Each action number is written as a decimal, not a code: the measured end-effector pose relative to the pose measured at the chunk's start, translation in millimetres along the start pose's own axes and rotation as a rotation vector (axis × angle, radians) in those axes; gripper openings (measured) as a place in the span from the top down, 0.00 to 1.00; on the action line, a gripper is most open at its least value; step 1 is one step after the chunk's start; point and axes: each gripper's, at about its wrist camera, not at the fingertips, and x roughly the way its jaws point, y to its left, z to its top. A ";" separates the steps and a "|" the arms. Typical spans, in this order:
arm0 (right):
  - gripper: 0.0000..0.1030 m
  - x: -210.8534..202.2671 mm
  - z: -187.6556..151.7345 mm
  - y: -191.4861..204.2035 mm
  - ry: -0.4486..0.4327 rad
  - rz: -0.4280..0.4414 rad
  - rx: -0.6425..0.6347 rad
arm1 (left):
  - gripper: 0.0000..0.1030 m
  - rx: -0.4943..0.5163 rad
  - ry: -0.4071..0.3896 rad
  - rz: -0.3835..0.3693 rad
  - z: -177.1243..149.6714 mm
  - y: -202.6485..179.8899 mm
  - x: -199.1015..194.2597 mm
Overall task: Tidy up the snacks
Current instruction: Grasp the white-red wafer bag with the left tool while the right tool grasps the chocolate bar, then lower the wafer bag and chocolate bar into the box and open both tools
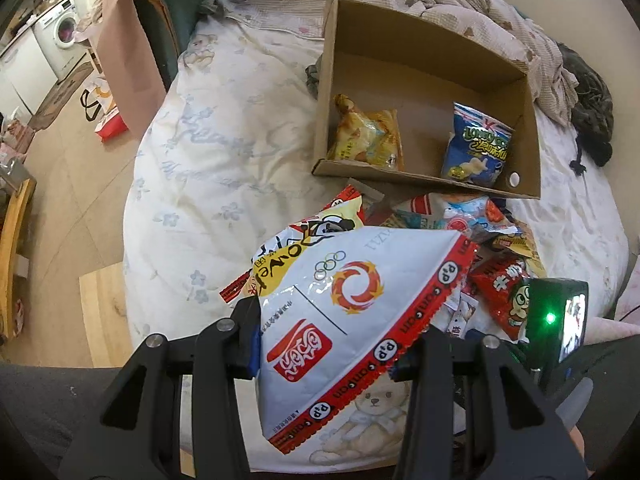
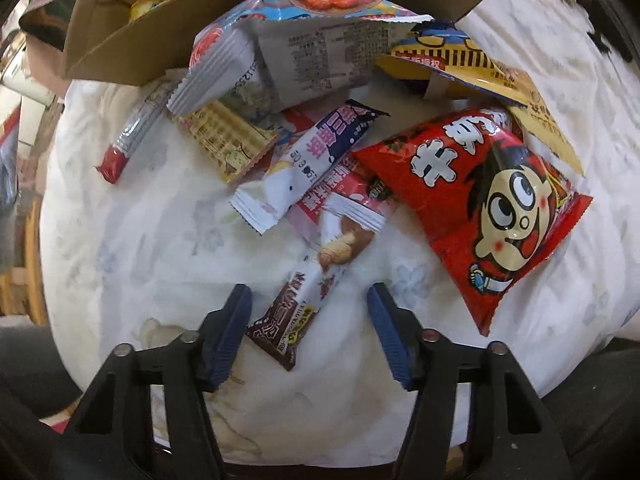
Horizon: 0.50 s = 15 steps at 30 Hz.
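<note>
Left tool (image 1: 326,344) clamps white bag (image 1: 340,300), hiding snacks; right tool (image 2: 310,312) apart.

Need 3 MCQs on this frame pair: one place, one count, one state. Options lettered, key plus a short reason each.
1. Where does the blue chip bag lie?
A. in the cardboard box
B. on the floor
C. between the right gripper's pads

2. How many snack bags are in the box?
A. none
B. two
C. five

3. What is the left gripper doing?
A. hanging open with nothing between its pads
B. gripping a drinks can
C. gripping the white bag with red edging

Key:
1 A: the blue bag stands against the box's near wall, inside.
2 B: only the blue bag and the yellow bag show in it.
3 C: the pads press the white bag's sides. The right gripper is open, with the brown snack bar between its pads but not clamped.
</note>
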 end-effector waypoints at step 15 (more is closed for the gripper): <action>0.82 -48.9 -40.3 -33.7 -0.088 0.211 0.034 | 0.61 -0.009 -0.007 0.033 1.0 5.1 1.7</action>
